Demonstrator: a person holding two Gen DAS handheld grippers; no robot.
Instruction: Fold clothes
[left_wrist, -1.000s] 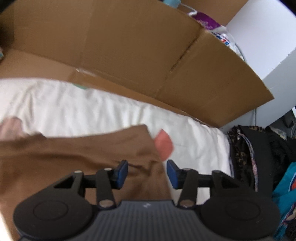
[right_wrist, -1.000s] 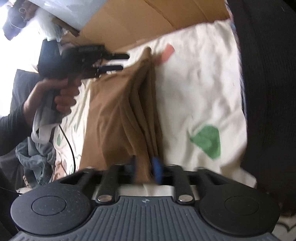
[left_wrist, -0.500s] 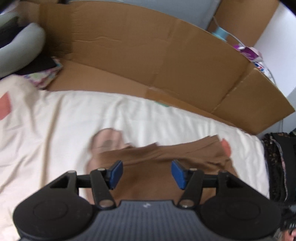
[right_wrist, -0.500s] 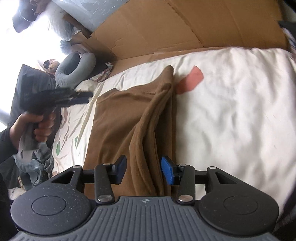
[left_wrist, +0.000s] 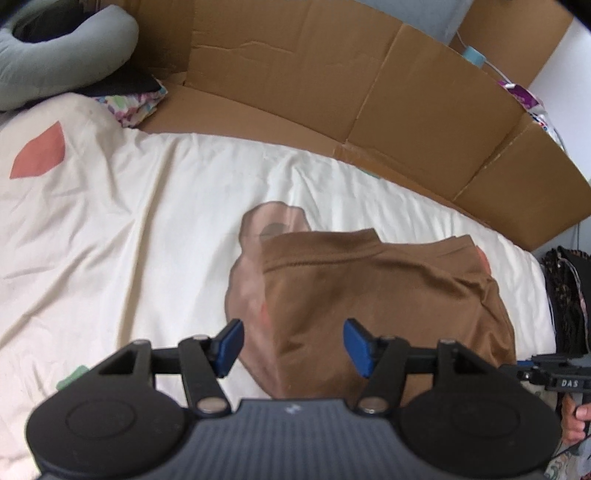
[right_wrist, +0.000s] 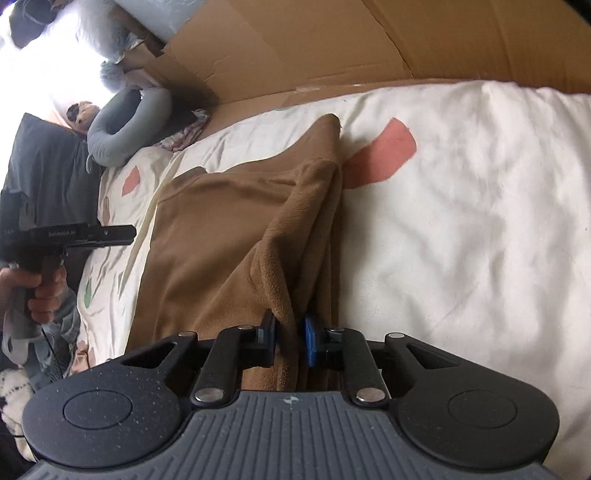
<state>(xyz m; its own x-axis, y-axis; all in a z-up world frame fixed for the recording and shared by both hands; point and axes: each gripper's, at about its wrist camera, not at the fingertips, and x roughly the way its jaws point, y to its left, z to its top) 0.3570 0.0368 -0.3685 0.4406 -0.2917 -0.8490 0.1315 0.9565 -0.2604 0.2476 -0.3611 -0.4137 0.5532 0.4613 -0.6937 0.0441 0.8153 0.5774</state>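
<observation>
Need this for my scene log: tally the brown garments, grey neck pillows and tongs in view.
Brown garment: 1
Grey neck pillow: 1
Tongs: 2 (left tongs open; right tongs closing, garment between)
Total: 4

Left gripper (left_wrist: 293, 347) over brown garment (left_wrist: 373, 295) on the bed (left_wrist: 147, 206)
Jaws stand apart above the cloth at lower centre; cardboard (left_wrist: 332, 85) spans the upper frame.

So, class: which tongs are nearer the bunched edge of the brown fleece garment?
Right. The right tongs are closing on the brown fleece garment at its bunched edge. The left tongs hover open over its opposite side, gripping nothing.
</observation>
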